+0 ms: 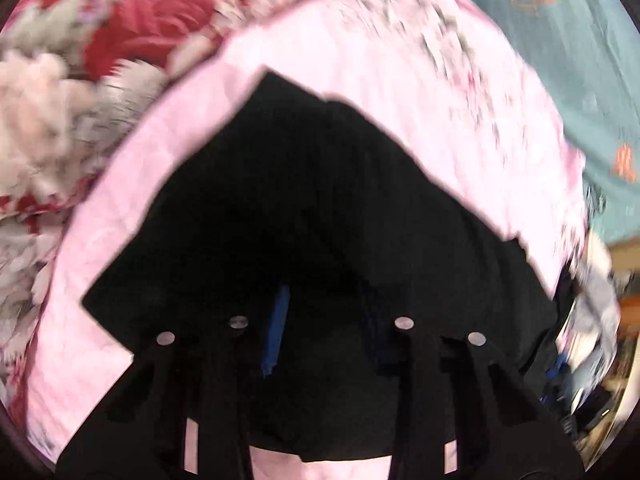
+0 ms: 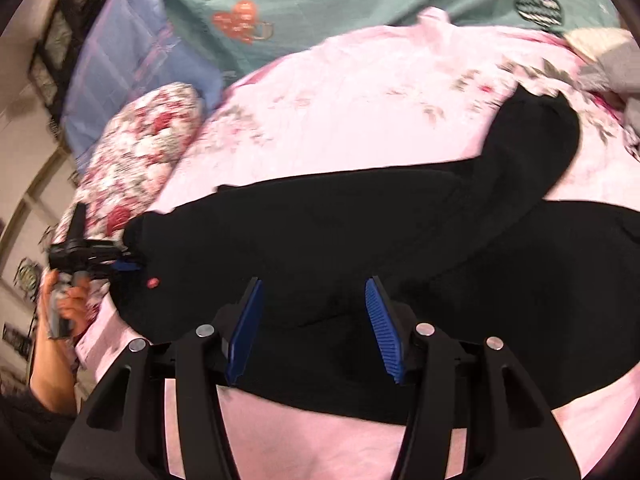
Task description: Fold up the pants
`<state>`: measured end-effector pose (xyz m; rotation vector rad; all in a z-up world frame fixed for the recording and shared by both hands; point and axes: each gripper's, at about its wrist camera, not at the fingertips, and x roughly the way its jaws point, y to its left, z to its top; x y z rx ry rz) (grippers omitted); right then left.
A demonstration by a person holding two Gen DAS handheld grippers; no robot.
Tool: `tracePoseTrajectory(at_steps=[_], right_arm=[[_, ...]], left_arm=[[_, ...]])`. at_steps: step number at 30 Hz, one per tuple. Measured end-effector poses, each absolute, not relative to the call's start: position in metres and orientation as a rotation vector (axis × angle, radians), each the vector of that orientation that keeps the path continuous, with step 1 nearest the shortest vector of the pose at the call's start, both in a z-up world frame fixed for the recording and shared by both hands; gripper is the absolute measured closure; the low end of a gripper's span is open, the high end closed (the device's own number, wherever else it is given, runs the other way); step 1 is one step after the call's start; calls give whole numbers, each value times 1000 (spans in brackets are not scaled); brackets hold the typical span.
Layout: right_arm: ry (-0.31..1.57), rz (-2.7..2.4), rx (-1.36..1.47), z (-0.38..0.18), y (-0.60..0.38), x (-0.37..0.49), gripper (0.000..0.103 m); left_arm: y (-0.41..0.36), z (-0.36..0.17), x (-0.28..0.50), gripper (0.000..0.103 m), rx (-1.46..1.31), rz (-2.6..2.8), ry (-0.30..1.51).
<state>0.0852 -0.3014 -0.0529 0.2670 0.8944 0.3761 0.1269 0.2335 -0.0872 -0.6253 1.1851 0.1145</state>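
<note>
Right gripper (image 2: 314,328): jaws spread wide, empty, black pants (image 2: 360,240) right ahead.
Left gripper (image 2: 120,265): jaws apparently pinching the pants' left end.
Pants: long axis crosswise to the right jaws, on pink bed sheet (image 2: 360,100).

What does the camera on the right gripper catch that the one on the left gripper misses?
Only the right wrist view shows the left gripper at the pants' edge, the person's left hand holding it, the right gripper open above the cloth, and a blue checked pillow.

Only the left wrist view shows a big red rose blanket and room clutter.

Both show the black pants on the pink floral sheet and the teal heart sheet.
</note>
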Motion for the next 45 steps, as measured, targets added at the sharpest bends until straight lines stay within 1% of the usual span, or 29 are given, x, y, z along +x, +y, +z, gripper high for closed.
tracePoseTrajectory(at_steps=[1,3,6,10,12,13,15,16,18,19,20,21,22,23,24,27,29,30,32,34,37,40,43,44,45], right_arm=[[915,318,276,-57,-307,92,49],[953,241,272,-64,-311,102,49],[1027,166,224,-73,-305,121,49],[1086,138,209,-85,-292,136,49],[1091,111,176,-87,-283,141,44],[1092,95,162,-87,-279,141,44],[1097,71,126,-88,-271,142,37],[1100,58,106,-89,-267,143,37],[1105,28,43,-91,-259,143,37],[1108,17,10,-92,-255,143,37],[1109,1,-16,-92,-254,142,45],[1106,-12,-30,-92,-255,142,60],[1102,-18,-21,-90,-261,138,68],[1101,-7,12,-88,-268,134,85],[1099,0,43,-86,-275,130,92],[1050,21,168,-77,-298,113,97],[1014,54,238,-70,-307,101,98],[985,76,279,-63,-313,92,98],[944,110,328,-45,-313,78,98],[918,149,344,-31,-315,62,98],[925,205,346,-21,-311,41,98],[986,223,343,-38,-303,28,98],[1077,218,348,-75,-298,27,98],[1101,211,350,-84,-297,27,98],[1107,205,350,-90,-297,25,98]], left_arm=[[234,-81,125,72,-635,121,1155],[229,-78,129,72,-615,106,1157],[219,-88,138,72,-594,94,1214],[223,-102,140,71,-665,114,1226],[225,-104,139,70,-678,111,1229],[227,-106,137,70,-681,109,1227],[229,-105,137,70,-684,105,1227],[230,-105,138,70,-685,104,1228],[233,-105,141,74,-683,103,1231],[231,-104,143,78,-675,102,1232],[229,-104,146,84,-664,106,1235],[228,-103,147,89,-649,108,1240],[228,-101,146,91,-638,104,1239],[226,-98,145,92,-612,101,1233],[224,-96,145,93,-587,97,1228],[224,-86,138,95,-568,88,1211],[223,-75,132,97,-559,82,1192],[222,-67,128,99,-547,76,1176],[222,-46,114,99,-514,66,1125],[228,-26,95,99,-493,74,1069],[235,-14,67,99,-480,89,1034],[240,-32,48,99,-482,117,1078],[243,-71,43,99,-490,166,1167],[245,-82,42,98,-500,171,1187],[247,-93,43,95,-510,174,1206]])
